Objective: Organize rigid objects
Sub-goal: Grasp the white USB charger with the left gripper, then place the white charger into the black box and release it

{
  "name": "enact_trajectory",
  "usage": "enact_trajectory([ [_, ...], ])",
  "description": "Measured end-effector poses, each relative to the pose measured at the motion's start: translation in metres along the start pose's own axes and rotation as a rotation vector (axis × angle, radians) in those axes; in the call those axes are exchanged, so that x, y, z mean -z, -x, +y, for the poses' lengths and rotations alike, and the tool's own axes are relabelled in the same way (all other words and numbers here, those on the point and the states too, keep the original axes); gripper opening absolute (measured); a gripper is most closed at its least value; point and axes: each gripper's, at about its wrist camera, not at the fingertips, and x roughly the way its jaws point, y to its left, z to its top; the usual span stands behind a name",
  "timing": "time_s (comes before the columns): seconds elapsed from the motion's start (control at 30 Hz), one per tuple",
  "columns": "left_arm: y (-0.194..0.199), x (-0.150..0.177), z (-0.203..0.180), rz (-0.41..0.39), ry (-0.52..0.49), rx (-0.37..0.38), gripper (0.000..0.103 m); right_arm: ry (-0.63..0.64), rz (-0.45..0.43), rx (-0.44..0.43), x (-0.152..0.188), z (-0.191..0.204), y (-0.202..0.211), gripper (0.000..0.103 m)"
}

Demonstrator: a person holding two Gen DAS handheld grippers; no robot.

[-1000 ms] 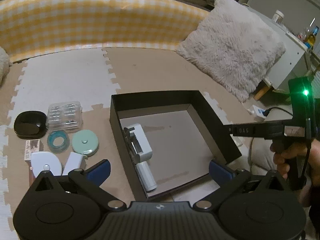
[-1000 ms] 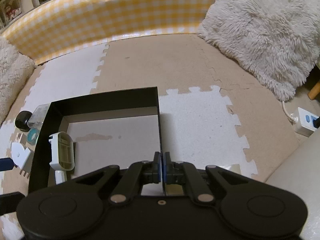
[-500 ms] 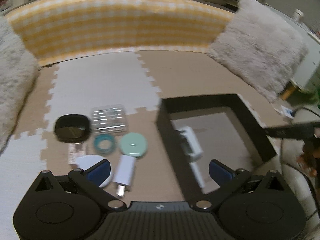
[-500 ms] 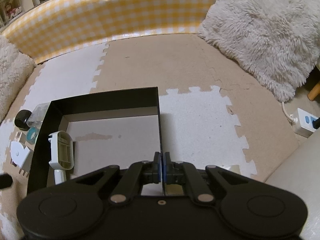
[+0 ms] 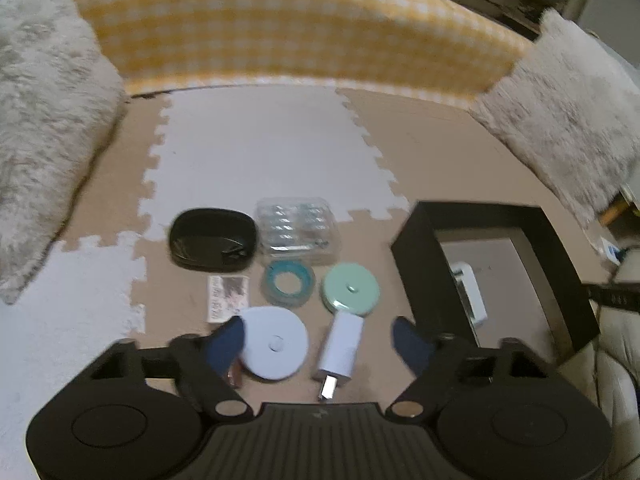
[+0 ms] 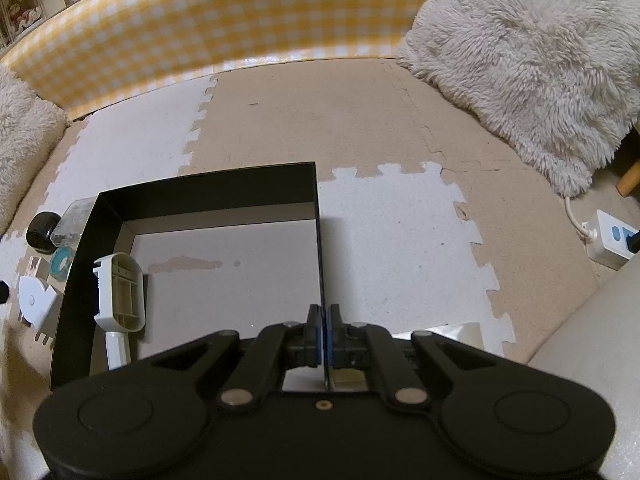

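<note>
My left gripper (image 5: 318, 344) hangs over loose items on the foam mat, and its jaws are closing. Between its blue pads (image 5: 228, 344) lie a white round disc (image 5: 274, 342) and a white USB charger (image 5: 342, 346); neither is pressed from both sides. Beyond them sit a mint round tape measure (image 5: 350, 290), a teal tape ring (image 5: 286, 282), a small printed packet (image 5: 226, 296), a black oval case (image 5: 212, 240) and a clear plastic box (image 5: 298, 228). My right gripper (image 6: 324, 336) is shut on the right wall of the black box (image 6: 319, 240), which holds a white plastic piece (image 6: 120, 292) and a white tube (image 6: 118, 350).
A yellow checked bolster (image 5: 300, 28) closes off the far side of the mat. Fluffy cushions lie at the left (image 5: 44, 92) and right (image 6: 532, 60). A white power strip (image 6: 610, 242) with its cable sits on the floor at the right.
My left gripper has swung left, from over the black box to over the loose items, and its pads have come closer together. The right gripper and the box have stayed still.
</note>
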Motion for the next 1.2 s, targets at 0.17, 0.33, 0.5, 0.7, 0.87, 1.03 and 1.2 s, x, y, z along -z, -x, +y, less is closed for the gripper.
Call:
enact_trajectory([
  [0.17, -0.018, 0.009, -0.017, 0.033, -0.117, 0.024, 0.057, 0.002, 0.003, 0.000, 0.000, 0.000, 0.000, 0.003],
  [0.33, -0.035, 0.015, -0.026, 0.037, -0.202, -0.001, 0.045, 0.002, 0.003, 0.000, 0.000, 0.000, 0.001, 0.003],
  [0.5, -0.047, 0.017, -0.026, 0.033, -0.225, -0.022, 0.031, 0.002, 0.003, -0.001, 0.000, 0.000, 0.000, 0.003],
  [0.7, -0.051, 0.016, -0.024, 0.042, -0.187, -0.024, 0.025, 0.000, 0.004, -0.002, 0.000, 0.000, 0.001, 0.003],
  [0.87, -0.032, 0.006, -0.018, 0.001, -0.054, -0.001, 0.024, 0.001, 0.005, -0.002, 0.000, 0.000, 0.001, 0.003],
  [1.03, 0.000, -0.005, -0.036, -0.064, 0.011, 0.138, 0.024, 0.000, 0.005, -0.002, 0.000, 0.000, 0.001, 0.003],
  [1.2, 0.010, -0.003, -0.076, -0.081, -0.034, 0.249, 0.024, 0.001, 0.005, -0.002, 0.000, 0.000, 0.001, 0.003],
])
